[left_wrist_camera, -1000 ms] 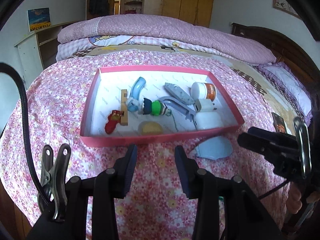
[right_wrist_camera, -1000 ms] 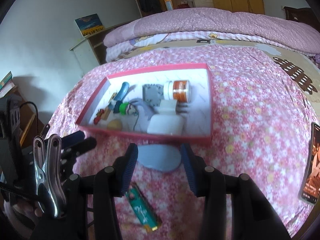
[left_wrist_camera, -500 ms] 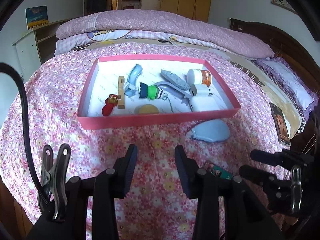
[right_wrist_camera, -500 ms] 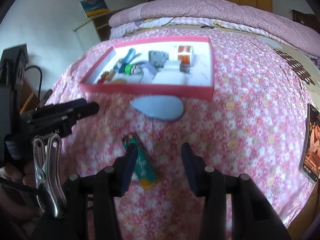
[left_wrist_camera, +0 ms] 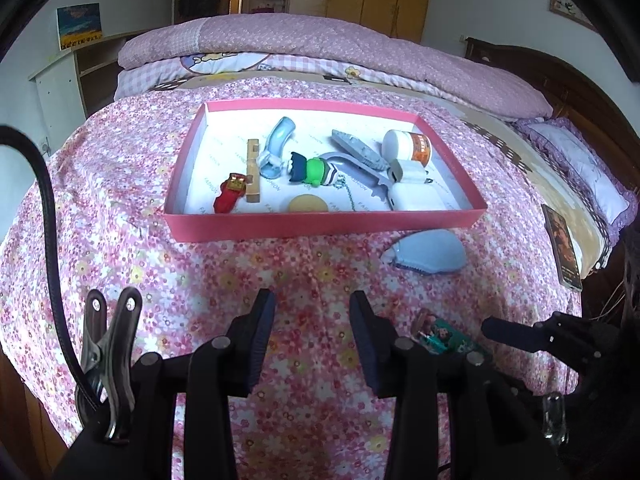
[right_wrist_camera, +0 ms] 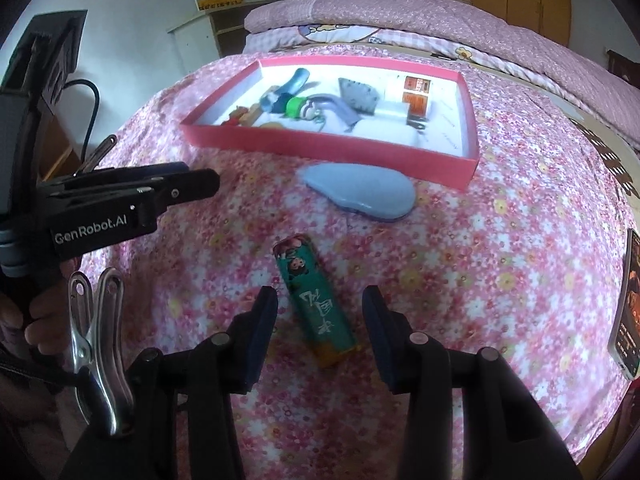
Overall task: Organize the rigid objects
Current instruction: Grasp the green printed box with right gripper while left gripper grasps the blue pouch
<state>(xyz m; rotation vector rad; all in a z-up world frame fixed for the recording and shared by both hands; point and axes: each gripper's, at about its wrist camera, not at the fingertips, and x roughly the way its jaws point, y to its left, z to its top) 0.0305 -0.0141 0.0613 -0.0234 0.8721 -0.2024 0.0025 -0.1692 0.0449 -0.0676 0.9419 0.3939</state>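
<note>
A pink-walled tray (left_wrist_camera: 320, 227) (right_wrist_camera: 320, 148) lies on the flowered bedspread and holds several small objects, among them a green figure (left_wrist_camera: 316, 169), a white jar (left_wrist_camera: 406, 146) and a red toy (left_wrist_camera: 229, 197). A pale blue oval case (left_wrist_camera: 430, 257) (right_wrist_camera: 360, 196) lies just in front of the tray. A green printed lighter (right_wrist_camera: 316, 300) (left_wrist_camera: 440, 338) lies nearer me. My right gripper (right_wrist_camera: 320, 310) is open with the lighter between its fingers, not touching. My left gripper (left_wrist_camera: 314, 322) is open and empty above the bedspread, left of the lighter.
A phone (right_wrist_camera: 628, 308) (left_wrist_camera: 562, 248) lies at the bed's right edge. Folded pink quilts (left_wrist_camera: 320, 44) are piled behind the tray. A white shelf unit (left_wrist_camera: 68, 80) stands at the left beyond the bed.
Both grippers have pulled back from the tray toward the near edge of the bed. The right gripper has come down around the lighter, which now lies between its open fingers.
</note>
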